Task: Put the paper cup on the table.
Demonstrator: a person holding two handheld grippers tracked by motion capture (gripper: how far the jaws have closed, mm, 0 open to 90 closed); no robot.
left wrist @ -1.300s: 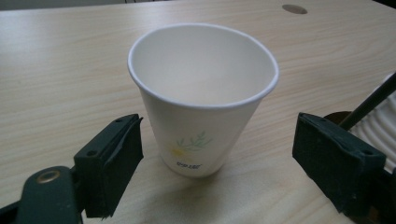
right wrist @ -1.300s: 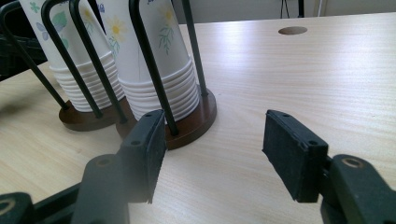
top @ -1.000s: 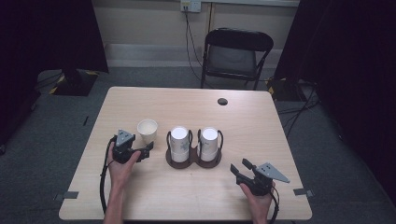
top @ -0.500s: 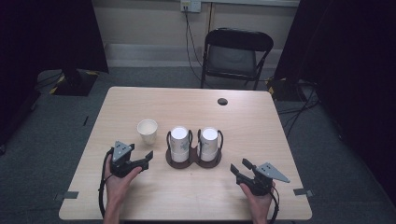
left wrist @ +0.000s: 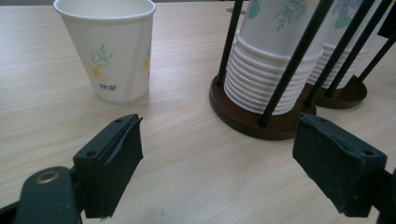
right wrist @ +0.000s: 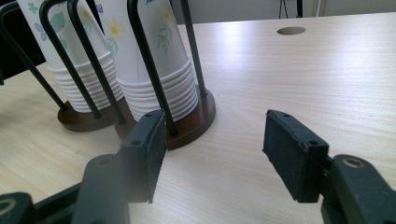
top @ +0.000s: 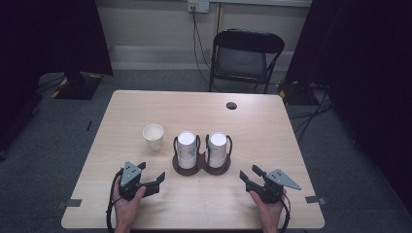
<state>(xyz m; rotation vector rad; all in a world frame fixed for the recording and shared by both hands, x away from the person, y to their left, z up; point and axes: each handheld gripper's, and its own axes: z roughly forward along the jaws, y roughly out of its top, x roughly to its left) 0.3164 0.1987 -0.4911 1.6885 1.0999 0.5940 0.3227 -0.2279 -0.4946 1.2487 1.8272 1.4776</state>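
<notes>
Beyond left gripper [top: 154, 178]: cup [top: 153, 136] (upright)

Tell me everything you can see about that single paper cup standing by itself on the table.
The single paper cup is white with a rolled rim, a small printed sprig of green leaves and yellow flowers, and tiny blue lettering below it. It stands upright, mouth up, and looks empty. It rests on the pale wooden table, to the left of the dark cup holder with its two upside-down stacks, apart from it. Nothing but the table touches it; the left gripper sits nearer the person, open and clear of it.
</notes>
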